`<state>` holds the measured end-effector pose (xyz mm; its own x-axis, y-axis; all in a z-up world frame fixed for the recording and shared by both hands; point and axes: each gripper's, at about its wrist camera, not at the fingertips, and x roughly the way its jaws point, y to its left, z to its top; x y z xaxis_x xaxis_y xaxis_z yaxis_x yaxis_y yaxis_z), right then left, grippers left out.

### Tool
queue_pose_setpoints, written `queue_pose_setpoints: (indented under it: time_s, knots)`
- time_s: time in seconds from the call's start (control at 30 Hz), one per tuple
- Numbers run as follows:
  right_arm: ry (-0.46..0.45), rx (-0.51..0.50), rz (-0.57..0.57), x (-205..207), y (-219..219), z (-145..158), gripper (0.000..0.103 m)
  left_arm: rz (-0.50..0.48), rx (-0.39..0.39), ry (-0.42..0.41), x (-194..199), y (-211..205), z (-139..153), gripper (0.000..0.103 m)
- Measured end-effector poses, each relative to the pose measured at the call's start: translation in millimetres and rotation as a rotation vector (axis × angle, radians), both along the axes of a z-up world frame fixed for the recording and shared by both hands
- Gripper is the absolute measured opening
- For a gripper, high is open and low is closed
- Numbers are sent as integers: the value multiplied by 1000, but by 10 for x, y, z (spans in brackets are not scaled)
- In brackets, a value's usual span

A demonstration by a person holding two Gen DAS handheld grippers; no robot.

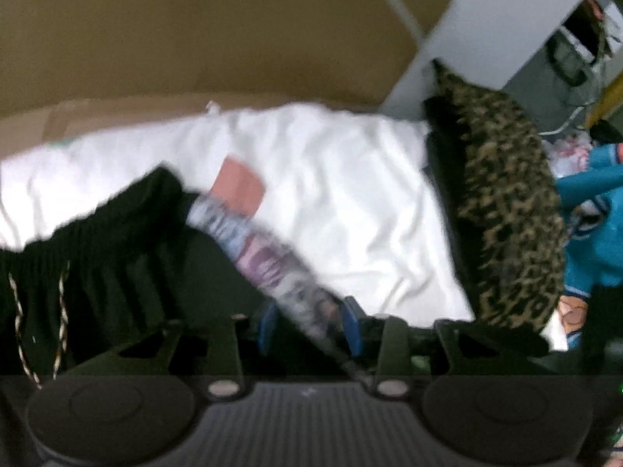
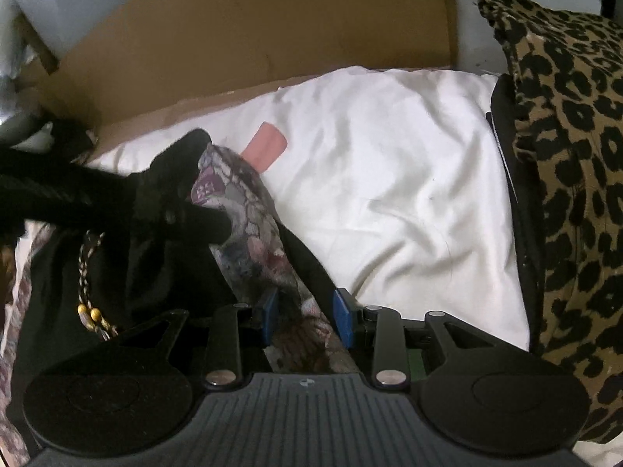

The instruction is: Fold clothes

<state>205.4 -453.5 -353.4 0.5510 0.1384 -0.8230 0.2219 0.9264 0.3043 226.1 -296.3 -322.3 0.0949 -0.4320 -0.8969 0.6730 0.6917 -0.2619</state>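
Our left view is smeared, so edges there are soft. We hold one patterned cloth (image 1: pixel 268 260) between both tools. It runs as a taut band from the left gripper (image 1: pixel 311 325), partway closed with the fabric pinched between its blue pads (image 1: pixel 352 323), up toward the black garment (image 1: pixel 117 241).

In the right view the right gripper (image 2: pixel 305 315) stands equally partway closed, and the cloth (image 2: pixel 249 225) passes between its fingers (image 2: pixel 342 315); whether both pads press it we cannot fully tell, since folds cover the left one. The other gripper's dark tip (image 2: pixel 202 222) bites the same cloth higher up, its body lost against the black garment (image 2: pixel 128 272).

We count one white sheet (image 2: pixel 389 179) beneath everything, one pink patch (image 2: pixel 266 146) on it, partly hidden by cloth, one leopard pillow (image 2: pixel 576 155) cut off at the right edge, and one cardboard panel (image 2: pixel 253 31) behind. One braided drawstring (image 2: pixel 87 272) with gold beads hangs from the black garment. Teal fabric (image 1: pixel 595 233) at the left view's far right is too cropped to identify.
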Motion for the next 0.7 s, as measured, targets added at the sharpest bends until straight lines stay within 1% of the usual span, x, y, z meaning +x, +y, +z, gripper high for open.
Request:
queue_pose_setpoints:
  time_s: [0.07,0.1,0.13,0.17,0.2,0.23,0.27,0.43,0.53,0.6,0.7]
  knots:
    - [12,-8,18,-3,1,-21,35,28,15,1,66,79,-108,39]
    - [22,-21,36,3,9,-35,33,47,22,8,111,120,-163,39]
    - [31,-33,59,10,23,-53,23,73,28,35,165,157,-226,39]
    - [48,-49,73,22,33,-76,9,95,33,60,211,186,-286,39]
    - [65,-64,88,35,42,-99,4,110,37,82,244,201,-337,39]
    - [67,-70,91,38,42,-99,3,119,41,95,267,209,-379,39]
    - [70,-76,94,40,42,-98,0,118,45,90,269,201,-401,40]
    - [71,-108,69,11,-15,-78,0,105,37,56,246,165,-405,40]
    - [78,-103,23,-13,-141,-96,0,106,21,51,261,154,-396,40]
    - [71,-49,-3,-25,-221,-92,0,110,11,57,292,155,-399,40]
    - [34,116,-18,-46,-297,-65,1,105,17,58,315,139,-418,40]
